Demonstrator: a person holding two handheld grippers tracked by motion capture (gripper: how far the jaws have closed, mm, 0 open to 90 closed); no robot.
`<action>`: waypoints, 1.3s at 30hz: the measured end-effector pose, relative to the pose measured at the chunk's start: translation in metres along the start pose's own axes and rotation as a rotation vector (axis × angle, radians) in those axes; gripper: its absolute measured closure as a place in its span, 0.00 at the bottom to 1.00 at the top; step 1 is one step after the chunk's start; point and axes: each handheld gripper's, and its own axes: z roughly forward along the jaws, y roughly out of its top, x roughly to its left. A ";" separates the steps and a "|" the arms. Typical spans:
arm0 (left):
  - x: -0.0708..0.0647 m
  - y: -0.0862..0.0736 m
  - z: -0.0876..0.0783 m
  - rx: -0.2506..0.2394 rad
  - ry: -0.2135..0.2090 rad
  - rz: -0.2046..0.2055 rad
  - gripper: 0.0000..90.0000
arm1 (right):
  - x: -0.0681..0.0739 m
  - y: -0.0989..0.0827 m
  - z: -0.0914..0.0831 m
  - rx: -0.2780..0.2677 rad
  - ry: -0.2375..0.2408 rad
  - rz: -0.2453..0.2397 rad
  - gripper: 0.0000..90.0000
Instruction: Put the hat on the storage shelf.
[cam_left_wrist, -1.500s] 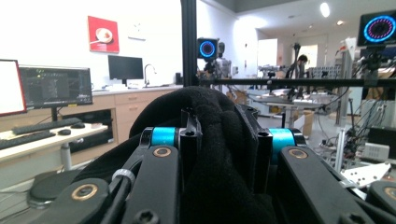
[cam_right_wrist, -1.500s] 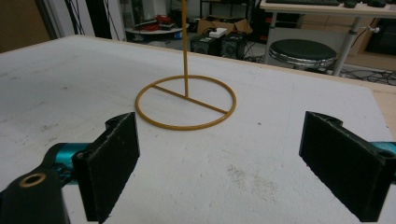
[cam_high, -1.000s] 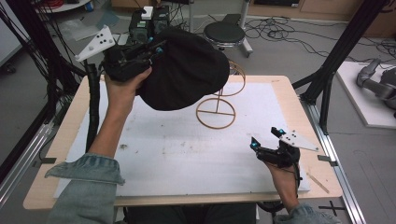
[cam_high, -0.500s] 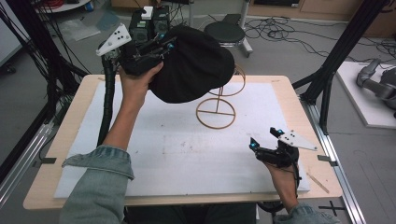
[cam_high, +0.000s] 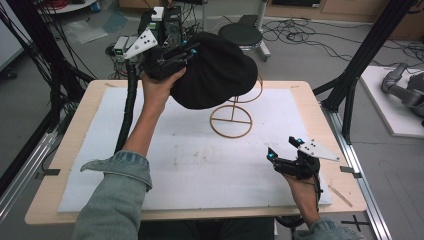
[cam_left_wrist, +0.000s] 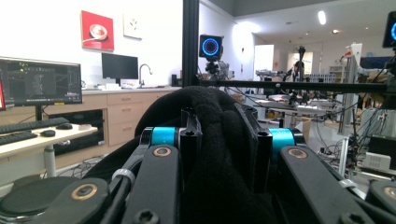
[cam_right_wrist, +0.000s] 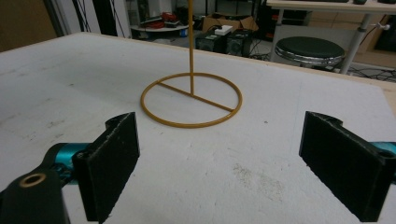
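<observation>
A black fabric hat (cam_high: 215, 70) hangs in the air over the far middle of the table, above the top of a gold wire stand (cam_high: 231, 121). My left gripper (cam_high: 186, 52) is shut on the hat's left edge; in the left gripper view the black fabric (cam_left_wrist: 219, 121) is bunched between the jaws of the left gripper (cam_left_wrist: 219, 135). The stand's upper ring is partly hidden behind the hat. My right gripper (cam_high: 282, 146) rests open near the front right of the white mat (cam_high: 200, 165). In the right gripper view the stand's pole (cam_right_wrist: 190, 56) lies beyond the right gripper (cam_right_wrist: 219, 163), which holds nothing.
A round black stool (cam_high: 240, 34) stands behind the table. Black frame posts (cam_high: 367, 55) rise at the right and left sides. Cables and equipment boxes (cam_high: 165, 15) lie on the floor beyond. A small wooden stick (cam_high: 340, 195) lies at the table's front right edge.
My left hand has carried the hat to the right and slightly down, closer over the stand. The right gripper has stayed where it was.
</observation>
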 end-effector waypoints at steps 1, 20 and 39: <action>0.000 -0.002 0.003 0.003 0.000 -0.006 0.81 | 0.000 0.000 0.000 0.000 0.000 0.001 0.13; 0.001 -0.029 0.051 0.105 0.003 -0.002 0.81 | -0.001 -0.001 0.001 0.004 0.011 0.007 0.13; 0.002 -0.055 0.077 0.157 0.011 -0.028 0.80 | 0.000 -0.001 0.001 0.013 0.019 0.011 0.13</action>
